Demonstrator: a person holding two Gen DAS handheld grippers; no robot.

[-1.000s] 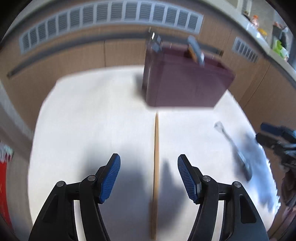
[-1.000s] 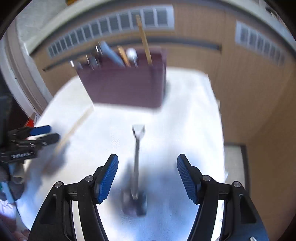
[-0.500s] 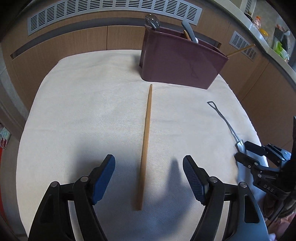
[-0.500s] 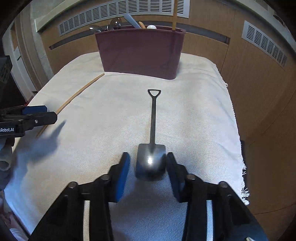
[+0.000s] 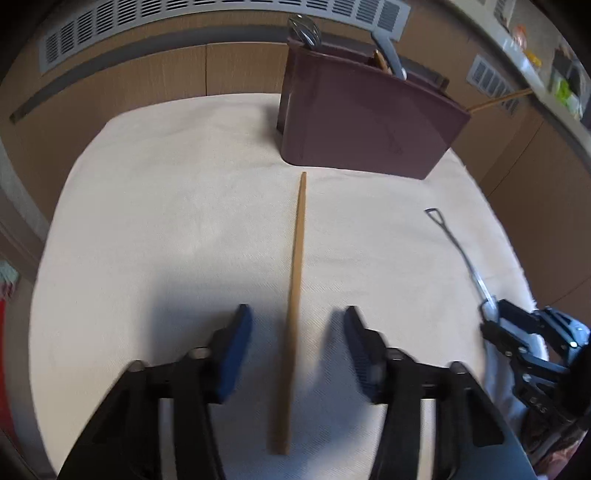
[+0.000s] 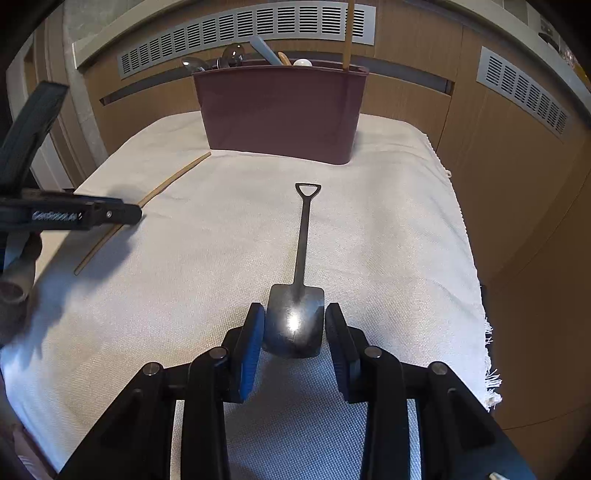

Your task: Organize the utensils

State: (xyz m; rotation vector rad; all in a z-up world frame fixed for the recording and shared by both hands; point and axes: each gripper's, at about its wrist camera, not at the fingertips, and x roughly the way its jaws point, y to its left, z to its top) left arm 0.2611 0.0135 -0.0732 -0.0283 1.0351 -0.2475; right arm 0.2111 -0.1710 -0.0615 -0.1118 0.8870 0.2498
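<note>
A long wooden chopstick (image 5: pixel 297 258) lies on the white cloth (image 5: pixel 166 221), pointing at the maroon utensil holder (image 5: pixel 369 125). My left gripper (image 5: pixel 295 314) straddles the chopstick's near part; its jaws are closing and the blue pads stand clear of the wood on both sides. A dark metal shovel-shaped spoon (image 6: pixel 303 236) lies lengthwise, handle toward the holder (image 6: pixel 277 110). My right gripper (image 6: pixel 294 312) has the spoon's blade between its pads, which touch both edges while the jaws ease open slightly. The left gripper (image 6: pixel 129 214) also shows at the left over the chopstick (image 6: pixel 173 177).
The holder has spoons, a grey handle and an upright chopstick (image 6: pixel 347 33) in it. Wooden cabinets with vent grilles (image 6: pixel 243 29) stand behind the table. The cloth's fringed right edge (image 6: pixel 487 332) hangs over the table's side. In the left wrist view the right gripper (image 5: pixel 491 321) is at the far right.
The left gripper's jaws have narrowed around the chopstick and it has come nearer to it. The right gripper moved in over the spoon and its pads closed onto the blade.
</note>
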